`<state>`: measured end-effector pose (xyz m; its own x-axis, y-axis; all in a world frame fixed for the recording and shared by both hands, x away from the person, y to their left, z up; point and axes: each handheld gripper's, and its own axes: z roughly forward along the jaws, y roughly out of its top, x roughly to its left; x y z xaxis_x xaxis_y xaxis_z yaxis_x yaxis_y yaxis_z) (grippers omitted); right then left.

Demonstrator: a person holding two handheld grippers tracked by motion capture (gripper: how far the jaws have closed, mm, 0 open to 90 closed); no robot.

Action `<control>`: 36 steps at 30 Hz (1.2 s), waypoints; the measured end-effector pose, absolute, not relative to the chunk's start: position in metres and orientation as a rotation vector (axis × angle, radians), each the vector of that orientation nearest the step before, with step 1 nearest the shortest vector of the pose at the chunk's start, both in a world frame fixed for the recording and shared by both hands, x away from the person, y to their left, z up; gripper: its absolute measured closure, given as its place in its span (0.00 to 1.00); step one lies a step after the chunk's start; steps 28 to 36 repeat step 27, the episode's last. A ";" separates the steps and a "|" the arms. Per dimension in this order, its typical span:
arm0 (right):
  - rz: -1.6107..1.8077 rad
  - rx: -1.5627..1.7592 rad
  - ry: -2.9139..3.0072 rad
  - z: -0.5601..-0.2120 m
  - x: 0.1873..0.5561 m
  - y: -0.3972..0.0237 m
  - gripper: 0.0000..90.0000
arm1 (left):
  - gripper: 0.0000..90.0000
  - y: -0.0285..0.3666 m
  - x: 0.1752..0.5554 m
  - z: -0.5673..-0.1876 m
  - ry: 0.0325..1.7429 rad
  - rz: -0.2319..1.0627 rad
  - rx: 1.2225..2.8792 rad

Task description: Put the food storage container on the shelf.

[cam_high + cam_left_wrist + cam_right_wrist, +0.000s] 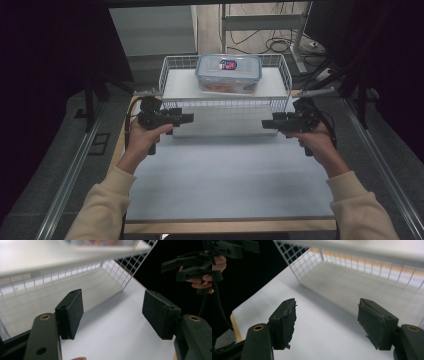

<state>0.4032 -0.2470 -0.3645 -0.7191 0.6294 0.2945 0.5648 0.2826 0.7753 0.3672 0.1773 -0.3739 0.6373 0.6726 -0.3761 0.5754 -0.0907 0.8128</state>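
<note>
both grippers, left (186, 118) and right (267, 123), fingers wide, empty. wire basket (172, 75) with lidded container (228, 73): probably stiff, light; grip opposite side rims.

A clear lidded container (228, 73) with blue clips sits upright on the white wire rack (170, 67).

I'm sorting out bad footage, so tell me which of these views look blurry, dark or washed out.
High view: soft overall, surroundings nearly black, the white table evenly lit, lidded plastic container recognisable. Left gripper view: fingers sharp, wire basket smeared and overexposed at the top. Right gripper view: frayed fingers sharp, basket mesh blurred, soft shadow beneath it.
</note>
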 end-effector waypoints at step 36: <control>1.398 1.100 2.489 -0.448 0.360 -0.253 0.25 | 0.32 0.169 0.320 -0.455 1.039 0.084 1.868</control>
